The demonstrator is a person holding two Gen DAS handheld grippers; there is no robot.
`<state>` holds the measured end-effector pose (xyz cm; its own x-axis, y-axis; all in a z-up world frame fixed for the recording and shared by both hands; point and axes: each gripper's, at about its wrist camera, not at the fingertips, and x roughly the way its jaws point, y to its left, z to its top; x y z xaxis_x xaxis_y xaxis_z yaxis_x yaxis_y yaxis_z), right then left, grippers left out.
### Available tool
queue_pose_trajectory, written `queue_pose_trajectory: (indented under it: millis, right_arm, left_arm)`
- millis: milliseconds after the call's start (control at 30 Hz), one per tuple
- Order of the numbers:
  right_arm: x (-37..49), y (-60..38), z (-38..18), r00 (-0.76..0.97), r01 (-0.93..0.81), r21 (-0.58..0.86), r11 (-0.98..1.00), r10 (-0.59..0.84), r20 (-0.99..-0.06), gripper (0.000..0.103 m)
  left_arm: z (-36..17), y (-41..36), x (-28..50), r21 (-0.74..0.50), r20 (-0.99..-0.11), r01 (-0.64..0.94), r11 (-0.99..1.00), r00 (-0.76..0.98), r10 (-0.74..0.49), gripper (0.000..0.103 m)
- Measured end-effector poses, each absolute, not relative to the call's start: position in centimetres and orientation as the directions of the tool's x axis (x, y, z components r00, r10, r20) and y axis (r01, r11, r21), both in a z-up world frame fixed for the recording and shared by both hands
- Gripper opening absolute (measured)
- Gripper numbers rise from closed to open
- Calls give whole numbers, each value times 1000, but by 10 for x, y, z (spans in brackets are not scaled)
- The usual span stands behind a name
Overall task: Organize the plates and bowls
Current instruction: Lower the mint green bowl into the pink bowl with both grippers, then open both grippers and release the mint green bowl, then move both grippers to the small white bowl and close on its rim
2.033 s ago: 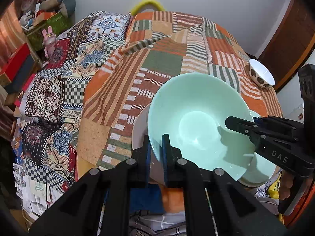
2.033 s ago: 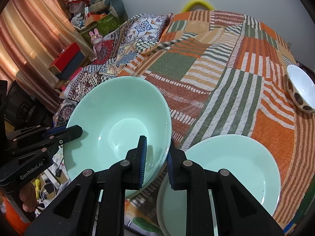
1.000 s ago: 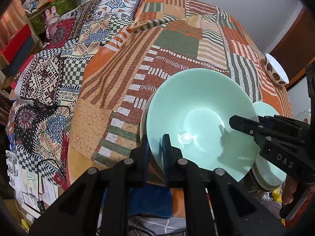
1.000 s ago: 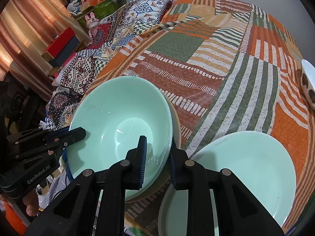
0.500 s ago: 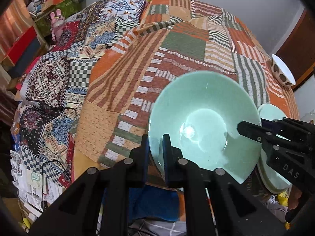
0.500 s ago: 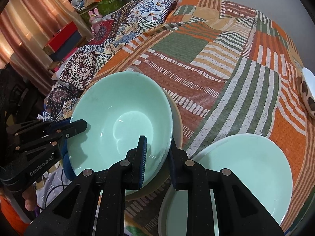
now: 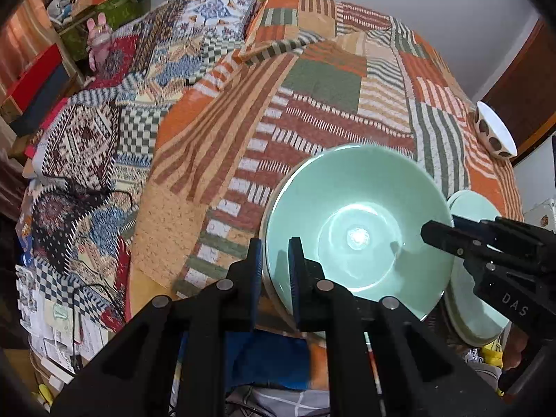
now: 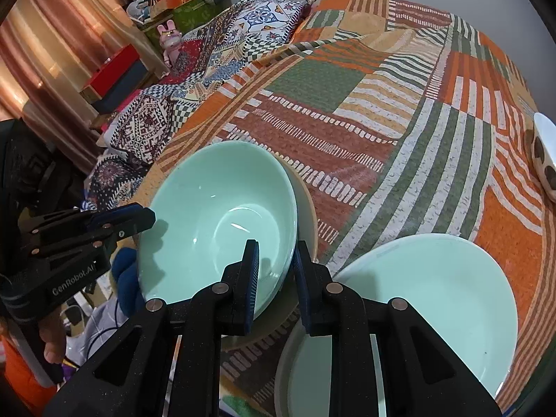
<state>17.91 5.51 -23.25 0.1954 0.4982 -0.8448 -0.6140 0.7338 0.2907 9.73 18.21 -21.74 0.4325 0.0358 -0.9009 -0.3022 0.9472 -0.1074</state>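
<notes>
A mint green bowl (image 7: pixel 358 229) sits in a beige bowl (image 8: pixel 305 208) at the near edge of the patchwork cloth. My left gripper (image 7: pixel 274 260) is shut on its near-left rim. My right gripper (image 8: pixel 276 260) straddles the opposite rim of the green bowl (image 8: pixel 222 222), its jaws slightly apart. A mint green plate (image 8: pixel 427 295) lies to the right of the bowls and also shows in the left wrist view (image 7: pixel 472 215). A white bowl with brown spots (image 7: pixel 493 133) stands at the far right edge.
The patchwork cloth (image 7: pixel 330 87) covers a round surface that drops off at the near edge. A patterned quilt (image 7: pixel 104 121) lies to the left. Boxes and a pink toy rabbit (image 7: pixel 97 38) are at the far left.
The green bowl has come down and settled into the beige bowl. Both grippers stayed on its rim, and the right jaws have widened slightly.
</notes>
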Motion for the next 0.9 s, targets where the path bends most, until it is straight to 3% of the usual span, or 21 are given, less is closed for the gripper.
queue_pose_trajectory:
  millis: [267,567,633,733,900]
  right_arm:
    - [183,34,-210,292,-605,246,757,498,-816,27]
    - [199,-24,-172,409,-530,276,802,527,-745,28]
    - [201,-39,-163,450,-511,265,818,517,-728,29]
    - [203,-73,-144,532,-470,244,848,493,-688,38]
    - [207,-126,-121,631,-395,234,888,448,-634,47]
  left_arm:
    - [-187,168,102,-69,-868,-268,961,492,75,19]
    - [-131,128,110,-63,-796,-169,984,603,52,20]
    - [-115,114,114,-65,-769,-138,988,638,38,26]
    - [-92,94,120,-78,-725,-95,992,689,9,42]
    - [-64,52,144,-65,-680,-21,998,733,-29,48]
